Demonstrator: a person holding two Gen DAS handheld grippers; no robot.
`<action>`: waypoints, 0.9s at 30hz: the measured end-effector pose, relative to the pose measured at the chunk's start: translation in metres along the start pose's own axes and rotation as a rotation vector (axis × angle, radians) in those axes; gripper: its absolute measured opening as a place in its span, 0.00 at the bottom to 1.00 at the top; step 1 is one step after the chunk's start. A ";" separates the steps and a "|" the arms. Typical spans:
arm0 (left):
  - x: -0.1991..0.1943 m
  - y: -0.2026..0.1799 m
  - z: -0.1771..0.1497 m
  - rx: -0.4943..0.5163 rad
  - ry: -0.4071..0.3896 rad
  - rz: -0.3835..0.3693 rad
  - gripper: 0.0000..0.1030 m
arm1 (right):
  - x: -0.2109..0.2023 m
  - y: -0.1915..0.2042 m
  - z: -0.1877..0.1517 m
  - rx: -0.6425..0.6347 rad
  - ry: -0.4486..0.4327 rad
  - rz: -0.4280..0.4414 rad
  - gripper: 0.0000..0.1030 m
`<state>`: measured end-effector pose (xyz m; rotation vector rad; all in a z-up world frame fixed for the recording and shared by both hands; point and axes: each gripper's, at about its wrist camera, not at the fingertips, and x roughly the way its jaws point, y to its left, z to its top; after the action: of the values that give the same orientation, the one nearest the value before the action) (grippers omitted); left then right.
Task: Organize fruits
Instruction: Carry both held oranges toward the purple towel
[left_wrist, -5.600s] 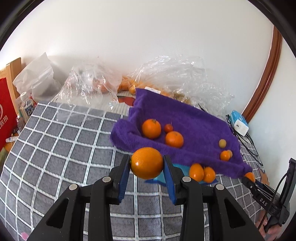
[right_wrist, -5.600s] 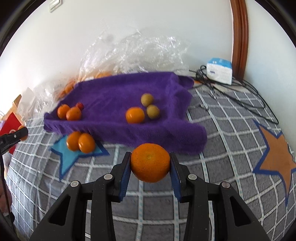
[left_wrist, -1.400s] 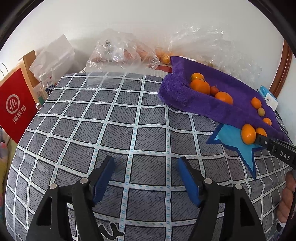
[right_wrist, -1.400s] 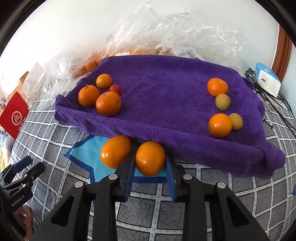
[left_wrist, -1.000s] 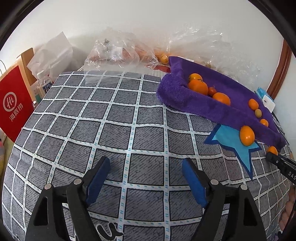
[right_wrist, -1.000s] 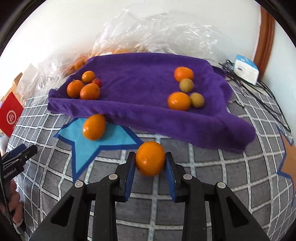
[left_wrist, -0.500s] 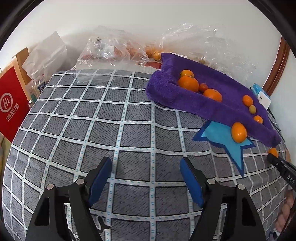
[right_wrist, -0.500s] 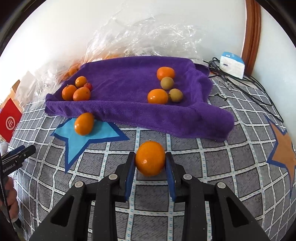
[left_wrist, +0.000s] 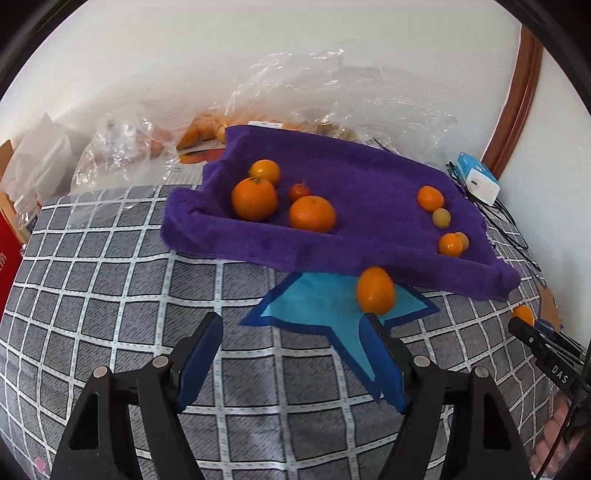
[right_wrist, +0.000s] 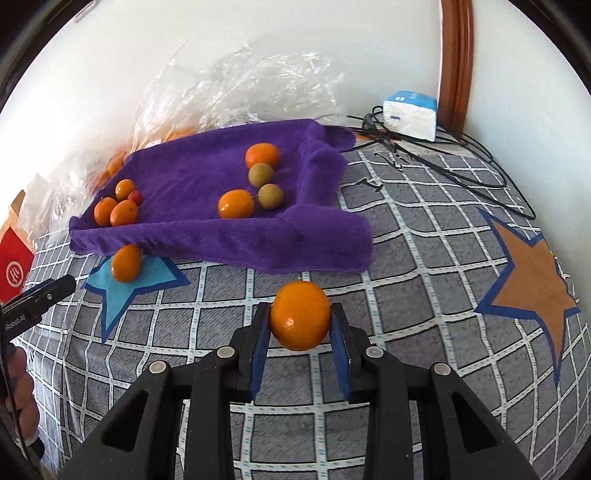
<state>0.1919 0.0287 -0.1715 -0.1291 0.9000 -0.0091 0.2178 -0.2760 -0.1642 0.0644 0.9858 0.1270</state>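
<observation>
Oranges (left_wrist: 312, 213) on purple towel (left_wrist: 369, 177)

We see a white wall (left_wrist: 184, 55) far past the fingers. A brown wood frame (right_wrist: 456, 55) stands right. A grey checked cloth (right_wrist: 424, 258) lies under them.

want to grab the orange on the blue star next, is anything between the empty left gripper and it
Nothing visible blocks it. The left gripper is open and empty over bare checked cloth, and the orange lies just beyond its right finger on the blue star, against the purple towel edge. That edge sits behind the orange, not in front.
</observation>
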 end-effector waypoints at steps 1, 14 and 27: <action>0.002 -0.006 0.002 0.006 0.002 -0.007 0.72 | -0.001 -0.002 0.000 0.000 -0.003 -0.003 0.31; 0.030 -0.043 0.014 0.023 0.051 -0.046 0.54 | -0.007 -0.008 -0.003 -0.026 -0.006 -0.030 0.30; 0.048 -0.053 0.009 0.148 0.068 -0.043 0.29 | -0.003 0.005 -0.004 -0.063 0.021 -0.043 0.30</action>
<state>0.2314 -0.0260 -0.1968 -0.0106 0.9607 -0.1203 0.2123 -0.2716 -0.1632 -0.0155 1.0025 0.1189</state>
